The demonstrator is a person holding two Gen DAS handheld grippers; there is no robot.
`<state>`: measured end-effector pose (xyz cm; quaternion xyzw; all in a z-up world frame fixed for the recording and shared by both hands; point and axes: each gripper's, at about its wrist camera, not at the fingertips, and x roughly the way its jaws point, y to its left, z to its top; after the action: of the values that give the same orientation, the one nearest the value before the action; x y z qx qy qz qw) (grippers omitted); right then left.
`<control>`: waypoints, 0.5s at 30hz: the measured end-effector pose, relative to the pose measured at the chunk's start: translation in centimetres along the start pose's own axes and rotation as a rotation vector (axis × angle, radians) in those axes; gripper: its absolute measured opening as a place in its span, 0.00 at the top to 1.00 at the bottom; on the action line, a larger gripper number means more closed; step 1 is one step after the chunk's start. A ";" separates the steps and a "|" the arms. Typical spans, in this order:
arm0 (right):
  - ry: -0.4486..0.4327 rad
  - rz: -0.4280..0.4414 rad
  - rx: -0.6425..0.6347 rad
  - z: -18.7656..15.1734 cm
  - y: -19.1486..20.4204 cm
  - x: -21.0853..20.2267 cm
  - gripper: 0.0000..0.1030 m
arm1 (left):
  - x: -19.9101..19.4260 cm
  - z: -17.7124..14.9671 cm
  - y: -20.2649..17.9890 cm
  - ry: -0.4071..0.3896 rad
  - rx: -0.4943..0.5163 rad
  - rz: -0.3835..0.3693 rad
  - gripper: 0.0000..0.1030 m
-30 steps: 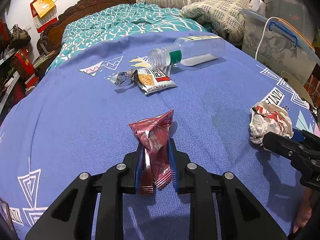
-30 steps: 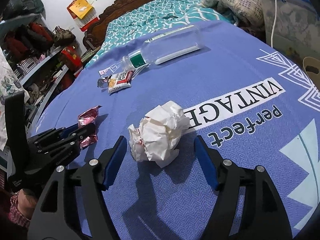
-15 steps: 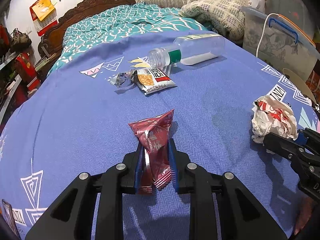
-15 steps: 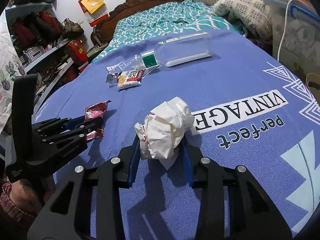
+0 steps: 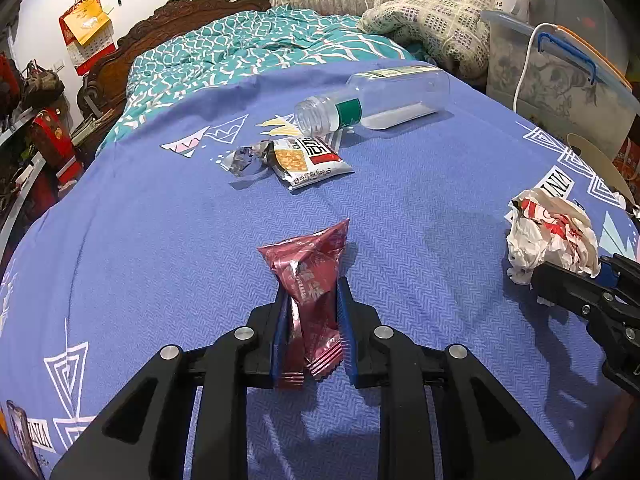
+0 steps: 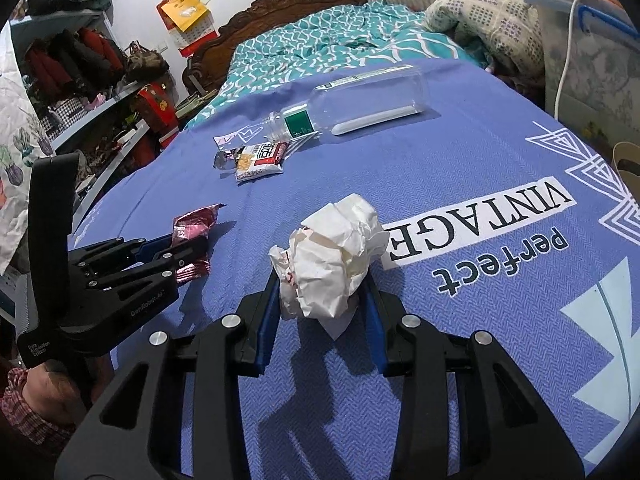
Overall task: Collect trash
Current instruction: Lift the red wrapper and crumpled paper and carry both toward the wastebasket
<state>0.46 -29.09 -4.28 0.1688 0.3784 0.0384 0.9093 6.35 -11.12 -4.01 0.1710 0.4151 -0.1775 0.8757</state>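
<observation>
We see the crumpled paper ball [image 6: 332, 268] on the blue bedspread [image 6: 460, 168], just beside the printed word "VINTAGE", and the right gripper [image 6: 322, 304] has it between its blue pads. The jaws have just been closing and now press on both flanks of the ball, at a middling width set by the paper's bulk. The gripper slants down toward the cloth from the near edge; in the left wrist view its black fingers [image 5: 568, 284] reach in from the right and meet the ball [image 5: 552, 240] from behind.

To the left of the ball, well apart from it, we find the red snack wrapper [image 5: 312, 284]. The left gripper [image 5: 312, 320] holds it in a narrow pinch, pads tight on the lower half, while the upper end fans out above the fingertips and the crimped lower edge hangs between the fingers. This gripper also tilts downward over the bedspread. In the right wrist view we see it from the side, wrapper [image 6: 192, 236] in its tips, with a hand [image 6: 48, 392] in a checked sleeve gripping the handle below.

Farther up the bedspread lie a white cracker packet [image 5: 308, 160] touching a scrap of silver foil [image 5: 244, 156], and just beyond them a clear plastic bottle [image 5: 376, 96] on its side, uncapped, mouth toward the packet.
</observation>
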 end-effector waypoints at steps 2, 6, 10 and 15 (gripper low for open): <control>-0.009 -0.007 0.014 -0.1 -0.3 -0.4 0.61 | -0.1 0.0 -0.3 0.000 0.009 -0.003 0.81; -0.009 -0.030 0.065 -0.4 -2.2 -1.6 0.61 | -0.6 0.1 -2.9 0.002 0.048 -0.066 0.82; -0.037 -0.082 0.107 -1.0 -4.6 -3.8 0.61 | -1.4 0.2 -6.2 -0.014 0.111 -0.104 0.82; -0.080 -0.120 0.176 -1.9 -7.7 -7.0 0.61 | -1.7 0.7 -10.3 -0.016 0.189 -0.146 0.82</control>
<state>-6.26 -37.17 -3.41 0.2265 0.3533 -0.0560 0.9060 1.08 -20.20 -3.82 0.2209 0.4007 -0.2805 0.8438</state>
